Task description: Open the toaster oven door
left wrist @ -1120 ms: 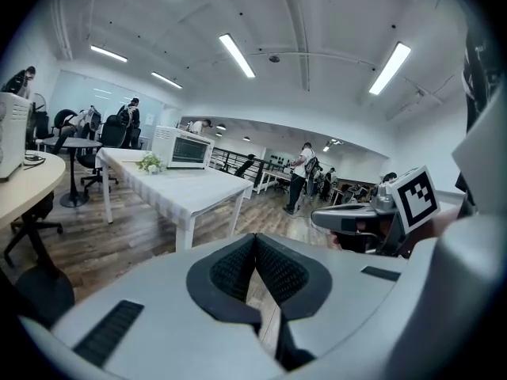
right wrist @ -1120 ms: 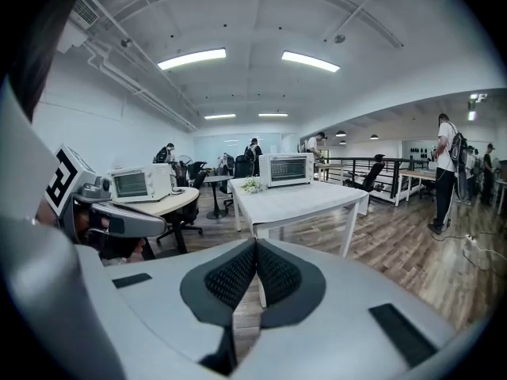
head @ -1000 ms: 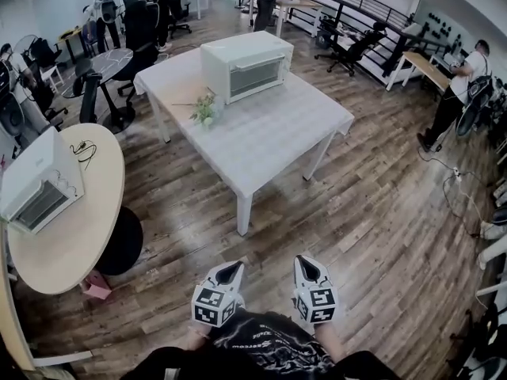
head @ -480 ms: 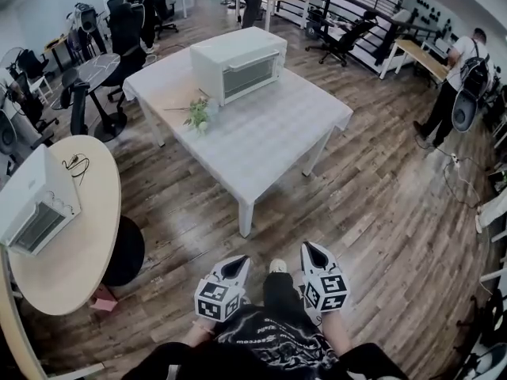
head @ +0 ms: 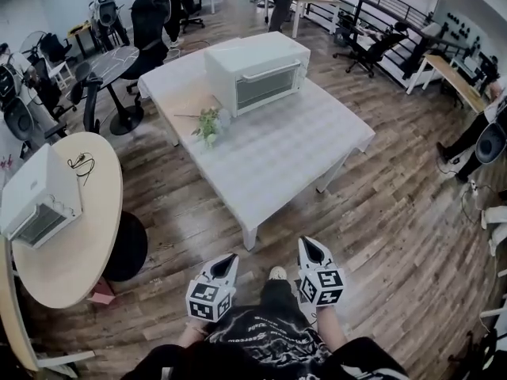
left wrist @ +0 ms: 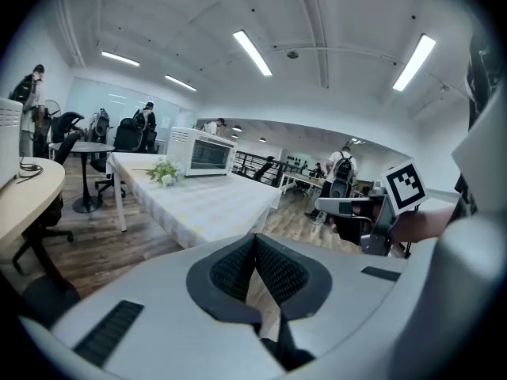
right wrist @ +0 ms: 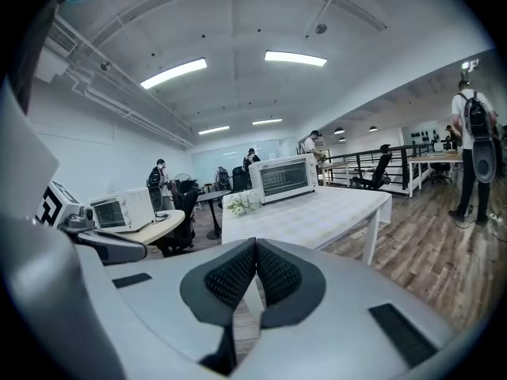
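A white toaster oven stands at the far side of the white square table, its glass door closed and facing me; it also shows in the left gripper view and the right gripper view. Both grippers hang low near my body, well short of the table. My left gripper is shut with nothing between its pads. My right gripper is shut and empty too. Each gripper sees the other beside it.
A small potted plant sits on the table left of the oven. A second white oven rests on a round beige table at left. Office chairs, desks and people stand around the room. Wooden floor lies between me and the table.
The view has shifted: the table and oven now sit a little lower and further right in the head view. Both grippers stay shut low by my body.
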A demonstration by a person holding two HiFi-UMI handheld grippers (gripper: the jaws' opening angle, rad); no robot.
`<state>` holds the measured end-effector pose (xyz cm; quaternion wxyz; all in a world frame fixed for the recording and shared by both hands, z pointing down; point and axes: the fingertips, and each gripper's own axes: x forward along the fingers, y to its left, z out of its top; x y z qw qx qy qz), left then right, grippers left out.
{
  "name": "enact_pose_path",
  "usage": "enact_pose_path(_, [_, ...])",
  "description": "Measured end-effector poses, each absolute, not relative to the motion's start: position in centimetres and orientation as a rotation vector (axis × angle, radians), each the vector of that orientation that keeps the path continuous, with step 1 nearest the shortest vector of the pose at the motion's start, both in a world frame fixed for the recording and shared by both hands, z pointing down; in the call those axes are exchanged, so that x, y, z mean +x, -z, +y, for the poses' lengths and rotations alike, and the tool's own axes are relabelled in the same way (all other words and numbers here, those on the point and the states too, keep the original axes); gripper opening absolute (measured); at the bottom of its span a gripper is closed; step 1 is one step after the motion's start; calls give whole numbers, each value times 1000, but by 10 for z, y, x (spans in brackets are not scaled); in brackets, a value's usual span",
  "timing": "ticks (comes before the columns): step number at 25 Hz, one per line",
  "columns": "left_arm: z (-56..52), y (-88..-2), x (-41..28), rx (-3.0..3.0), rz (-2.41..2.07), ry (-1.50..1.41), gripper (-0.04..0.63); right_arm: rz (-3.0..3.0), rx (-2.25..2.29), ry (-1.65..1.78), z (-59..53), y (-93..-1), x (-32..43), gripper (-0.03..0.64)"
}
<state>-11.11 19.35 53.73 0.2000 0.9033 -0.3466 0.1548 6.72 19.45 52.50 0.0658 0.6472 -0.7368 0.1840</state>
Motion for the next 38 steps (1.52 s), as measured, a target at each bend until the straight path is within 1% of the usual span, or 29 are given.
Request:
enact_pose_path(10, [80, -543, 10, 2440, -1102, -383, 20, -2275, 1863, -573, 68, -536, 192, 9])
enact_pose_path(16, [36, -540, 56, 2406, -1163, -316, 20, -2309, 1807, -540, 21, -531, 240, 9])
enact_pose_path(27, [-11, -542, 68, 2406, -1176, -369, 20, -2319, 1803, -559, -22, -534, 243, 9])
enact_pose_path(36, [-53, -534, 55, 2435, -1170, -376, 20, -2305, 1889, -617, -74, -511, 241, 11])
enact_pose_path(37, [-57, -534, 52, 2432, -1174, -375, 20, -2312, 1887, -628, -80, -509, 239, 14])
enact_pose_path(38, [-61, -535, 48, 2427, -1179, -372, 20, -2318, 1882, -641, -86, -508, 236, 35])
